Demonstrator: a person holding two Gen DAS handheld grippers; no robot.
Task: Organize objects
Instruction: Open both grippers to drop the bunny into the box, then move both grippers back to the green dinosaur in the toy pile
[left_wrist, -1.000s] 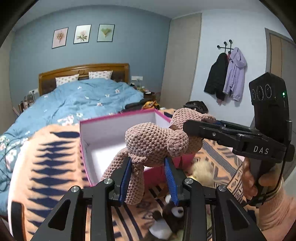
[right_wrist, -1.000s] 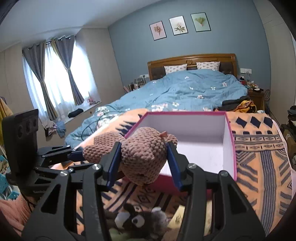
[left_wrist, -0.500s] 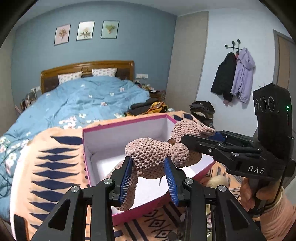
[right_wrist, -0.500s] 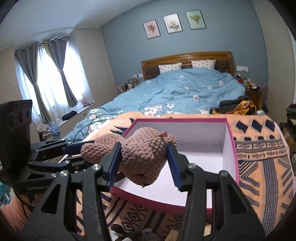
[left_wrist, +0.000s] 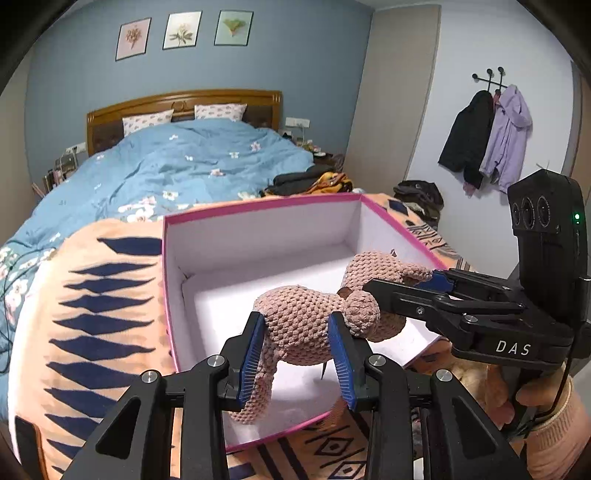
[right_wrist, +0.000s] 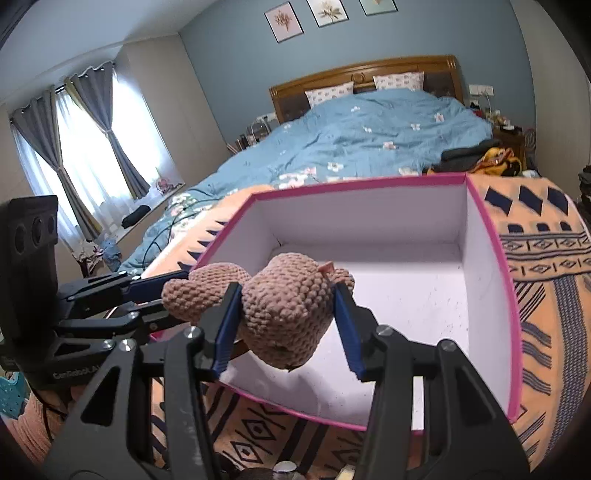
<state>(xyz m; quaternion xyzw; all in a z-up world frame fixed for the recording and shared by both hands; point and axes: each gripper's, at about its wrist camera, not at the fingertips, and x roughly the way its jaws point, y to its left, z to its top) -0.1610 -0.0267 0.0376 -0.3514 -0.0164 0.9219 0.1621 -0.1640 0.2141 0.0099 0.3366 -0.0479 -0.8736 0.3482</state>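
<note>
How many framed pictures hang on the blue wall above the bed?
3: a row of framed botanical prints above the wooden headboard, left, middle, right. None appears hidden.

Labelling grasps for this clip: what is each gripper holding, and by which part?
Both hold the same crocheted plush toy over the pink box. The left gripper clamps its body; the right gripper clamps its head.

white "das" lettering on the right tool (left_wrist: 436, 286), partly legible white lettering on the left tool (right_wrist: 177, 284)
</note>
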